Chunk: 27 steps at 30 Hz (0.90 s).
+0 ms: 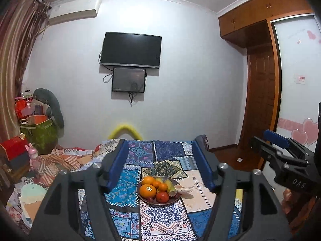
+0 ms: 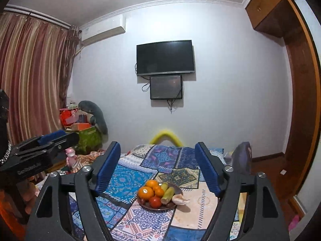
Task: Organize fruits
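Note:
A dark plate [image 1: 174, 200] sits on a table under a patchwork cloth [image 1: 160, 217]. It holds a big orange with a sticker [image 1: 148, 190], smaller oranges [image 1: 163, 186], a red tomato [image 1: 162, 196], green-yellow corn pieces [image 1: 170, 186] and small dark fruits. A pale garlic-like bulb [image 1: 186, 189] lies on the cloth against the plate's right side. My left gripper [image 1: 158, 146] hangs above and in front of the plate, open and holding nothing. My right gripper [image 2: 157, 146] is open and empty too, level with the left one. The same plate [image 2: 179, 190] shows between its fingers.
A television [image 1: 131, 50] hangs on the far wall. Boxes, bedding and a pink toy [image 1: 34, 157] pile up left of the table. A wooden wardrobe and door [image 1: 260, 100] stand at the right. A yellow foam arch [image 1: 125, 131] rises behind the table's far edge.

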### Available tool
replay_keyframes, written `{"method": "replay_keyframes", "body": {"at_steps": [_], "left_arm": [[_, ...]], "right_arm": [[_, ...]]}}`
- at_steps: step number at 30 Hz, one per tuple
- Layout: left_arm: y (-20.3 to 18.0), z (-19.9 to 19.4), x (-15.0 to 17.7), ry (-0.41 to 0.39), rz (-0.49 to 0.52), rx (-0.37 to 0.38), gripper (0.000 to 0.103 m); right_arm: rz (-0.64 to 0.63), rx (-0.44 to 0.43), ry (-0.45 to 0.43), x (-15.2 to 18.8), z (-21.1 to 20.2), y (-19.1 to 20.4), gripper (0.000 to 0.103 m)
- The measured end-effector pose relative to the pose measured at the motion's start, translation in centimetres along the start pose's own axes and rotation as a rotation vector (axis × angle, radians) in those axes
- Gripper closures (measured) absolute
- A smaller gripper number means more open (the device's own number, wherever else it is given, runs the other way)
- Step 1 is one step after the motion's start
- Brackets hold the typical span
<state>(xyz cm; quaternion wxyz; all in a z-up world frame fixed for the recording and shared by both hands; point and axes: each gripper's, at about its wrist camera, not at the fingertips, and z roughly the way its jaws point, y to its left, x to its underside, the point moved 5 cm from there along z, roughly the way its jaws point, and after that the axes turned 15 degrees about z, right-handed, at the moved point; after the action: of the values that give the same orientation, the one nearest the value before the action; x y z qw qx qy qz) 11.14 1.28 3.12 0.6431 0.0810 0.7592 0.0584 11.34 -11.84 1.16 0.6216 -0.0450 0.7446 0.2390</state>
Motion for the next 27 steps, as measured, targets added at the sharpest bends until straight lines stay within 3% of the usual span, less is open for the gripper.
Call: {"method": "replay_keyframes", "body": {"at_steps": [2, 4, 10, 27], "left_arm": [[-0.2, -0.2, 0.0, 0.002, 0.004, -0.002, 0.031], [-0.2, -0.1, 0.0, 0.001, 0.005, -0.014, 0.015], [-0.2, -1.1, 0.0, -0.017, 0.016, -0.039, 0.002], [-0.9, -1.7, 0.0, -0.026, 0.028, -0.042, 0.0]], "right_arm": [[-0.006, 0.014, -0.008, 0.2, 0.1, 0.1, 0.018], [-0.005, 0.019, -0.013, 0.3, -0.4, -0.2, 0.017], [0.002, 0.037, -0.046, 0.1, -1.6, -0.3, 0.0], [-0.001, 0.057, -0.054, 0.3, -2.6, -0.7, 0.0]]}}
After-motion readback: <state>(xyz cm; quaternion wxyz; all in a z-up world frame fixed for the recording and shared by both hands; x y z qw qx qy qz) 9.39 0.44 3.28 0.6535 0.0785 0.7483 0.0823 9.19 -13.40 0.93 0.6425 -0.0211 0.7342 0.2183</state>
